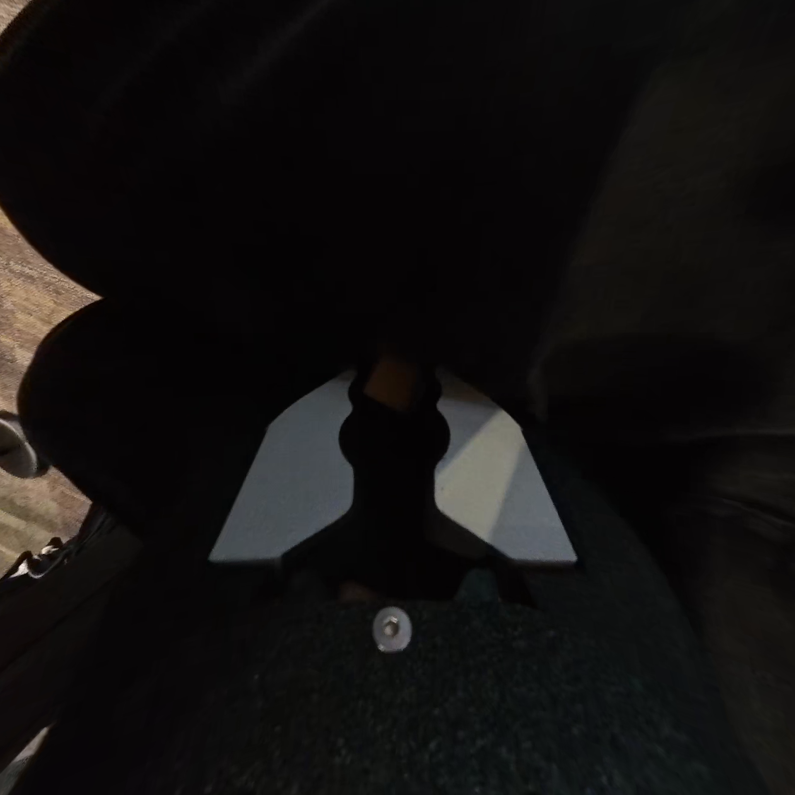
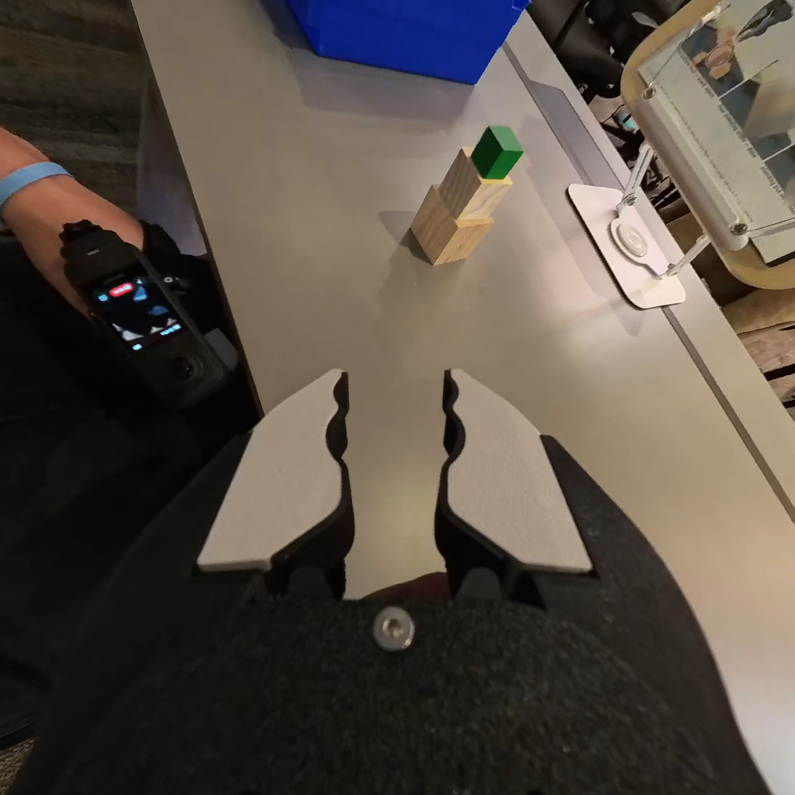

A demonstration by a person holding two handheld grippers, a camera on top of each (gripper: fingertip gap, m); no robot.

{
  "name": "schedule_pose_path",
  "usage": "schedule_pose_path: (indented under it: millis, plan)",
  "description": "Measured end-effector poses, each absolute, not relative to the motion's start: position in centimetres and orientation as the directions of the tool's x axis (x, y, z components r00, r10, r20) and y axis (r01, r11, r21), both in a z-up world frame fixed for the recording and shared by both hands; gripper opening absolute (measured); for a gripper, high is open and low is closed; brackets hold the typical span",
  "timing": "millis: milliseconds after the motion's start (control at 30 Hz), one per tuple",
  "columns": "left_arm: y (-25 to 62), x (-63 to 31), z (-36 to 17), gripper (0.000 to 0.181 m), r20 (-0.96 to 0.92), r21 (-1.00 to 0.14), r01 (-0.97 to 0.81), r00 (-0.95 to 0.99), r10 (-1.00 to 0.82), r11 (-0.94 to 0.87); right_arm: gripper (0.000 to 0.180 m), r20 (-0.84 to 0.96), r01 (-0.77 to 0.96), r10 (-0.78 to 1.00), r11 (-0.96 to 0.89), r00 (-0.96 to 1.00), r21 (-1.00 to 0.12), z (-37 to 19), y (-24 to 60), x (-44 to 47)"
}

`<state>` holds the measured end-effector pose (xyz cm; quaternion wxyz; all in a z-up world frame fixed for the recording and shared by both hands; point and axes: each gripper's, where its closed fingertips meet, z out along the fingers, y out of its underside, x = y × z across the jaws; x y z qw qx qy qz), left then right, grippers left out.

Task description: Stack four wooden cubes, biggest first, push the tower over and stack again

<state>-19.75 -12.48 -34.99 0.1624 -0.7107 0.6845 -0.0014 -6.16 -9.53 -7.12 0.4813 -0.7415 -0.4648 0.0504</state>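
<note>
A tower of plain wooden cubes [image 2: 447,232] topped by a small green cube [image 2: 497,150] stands upright on the grey table [image 2: 301,215], right of centre. My right gripper [image 2: 395,378] is open and empty, low over the table, well short of the tower. The left gripper [image 2: 142,318] shows in the right wrist view, held in a hand below the table's left edge. The left wrist view is mostly dark: my left gripper [image 1: 393,387] has its jaws apart, facing dark fabric. A small brown patch [image 1: 391,383] sits between the tips; I cannot tell what it is.
A blue bin [image 2: 404,34] stands at the far end of the table. A clear sign holder on a white base [image 2: 623,241] stands at the right, beside a seam in the table. Carpet floor [image 1: 38,301] shows at the left. There is about 30 cm between the tips of the two grippers. The left gripper is farther from the small green cube [image 2: 497,150], some 35 cm, than the right, some 20 cm.
</note>
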Motion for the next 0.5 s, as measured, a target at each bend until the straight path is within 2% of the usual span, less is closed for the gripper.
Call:
schedule_pose_path:
  millis: [233,367,500]
  plan:
    - [-15.6,-19.4,-30.3,0.027,-0.23,-0.328,-0.941,-0.002,-0.973,0.08,0.04,0.405,0.658,0.724,-0.09,0.559,-0.748,-6.6,-10.0,-6.2]
    - [-16.5,-17.7,-22.1,0.027,-0.289,-0.503,-0.849,-0.011,-0.957,0.162,0.04,0.419,0.662,0.708,-0.091,0.568,-0.744,-6.4,-9.8,-6.2]
    - [-12.4,-17.2,-11.4,0.027,-0.369,-0.662,-0.725,0.096,-0.924,0.189,0.04,0.421,0.647,0.676,-0.109,0.605,-0.755,-6.2,-9.0,-5.8]
